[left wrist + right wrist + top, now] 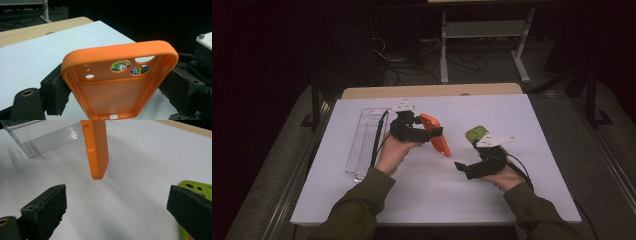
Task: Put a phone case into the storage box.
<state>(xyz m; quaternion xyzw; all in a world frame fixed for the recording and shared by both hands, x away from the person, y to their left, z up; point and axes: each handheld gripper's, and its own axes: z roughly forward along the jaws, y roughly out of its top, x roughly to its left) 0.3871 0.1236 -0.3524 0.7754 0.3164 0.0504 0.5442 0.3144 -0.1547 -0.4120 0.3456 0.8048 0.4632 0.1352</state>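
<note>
no words, brands or numbers can be read anywhere. the one printed mark is a small cartoon picture, seen through the camera holes of the orange phone case [120,82]; it carries no legible lettering.

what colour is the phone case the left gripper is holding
Orange phone case, clearest in the left gripper view.
</note>
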